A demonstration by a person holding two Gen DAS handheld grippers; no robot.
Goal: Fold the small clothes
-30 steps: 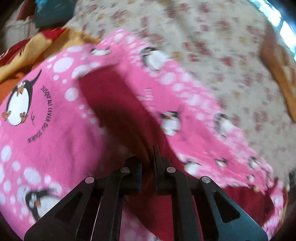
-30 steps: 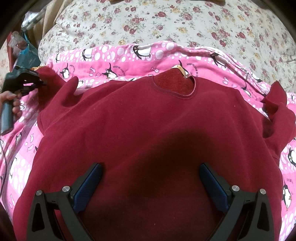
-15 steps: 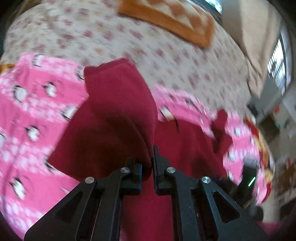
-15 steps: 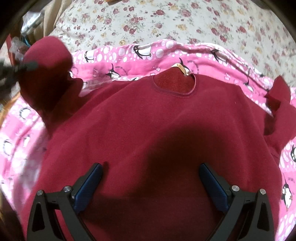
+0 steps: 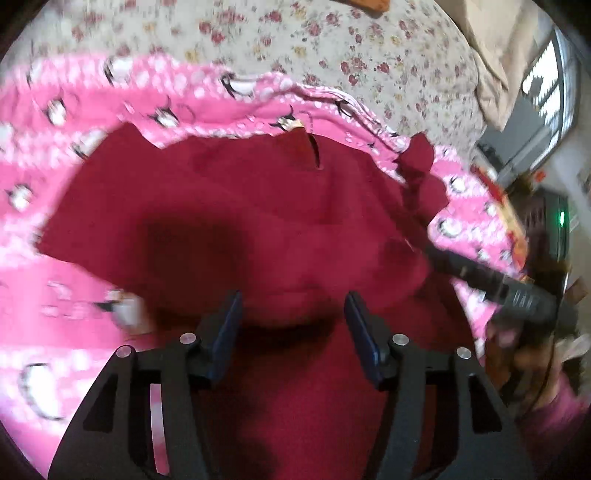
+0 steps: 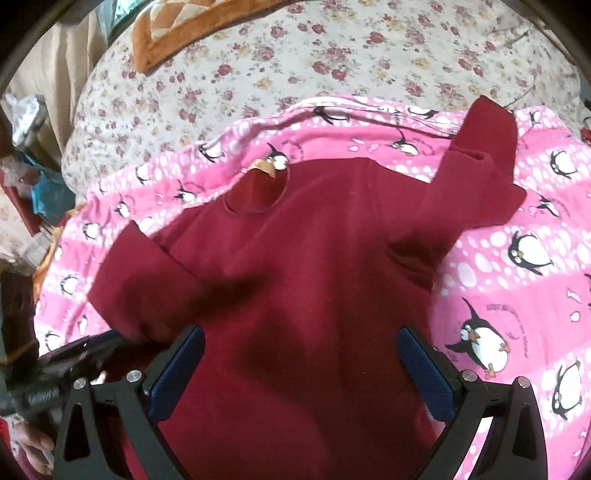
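Observation:
A dark red sweater [image 6: 303, 266] lies face up on the pink penguin blanket [image 6: 517, 295], neckline [image 6: 255, 195] at the far side. Its left sleeve [image 6: 147, 280] is folded in over the chest; the other sleeve [image 6: 480, 166] stretches out to the far right. My left gripper [image 5: 293, 325] hovers over the sweater [image 5: 258, 229] with its jaws opening and nothing between the blue pads. My right gripper [image 6: 301, 369] stands wide open above the lower body of the sweater, holding nothing. In the left wrist view it shows as a black bar [image 5: 498, 288] in a hand at the right.
The blanket covers a bed with a floral sheet [image 6: 332, 55]. An orange patterned cushion [image 6: 173, 33] lies at the far left of the bed. Bags and clutter [image 6: 26, 155] sit off the bed's left side. A window [image 5: 546, 85] is at the far right.
My left gripper carried the left sleeve across onto the sweater's chest, then let it go as its jaws parted. The right gripper stayed open while its view shifted and tilted.

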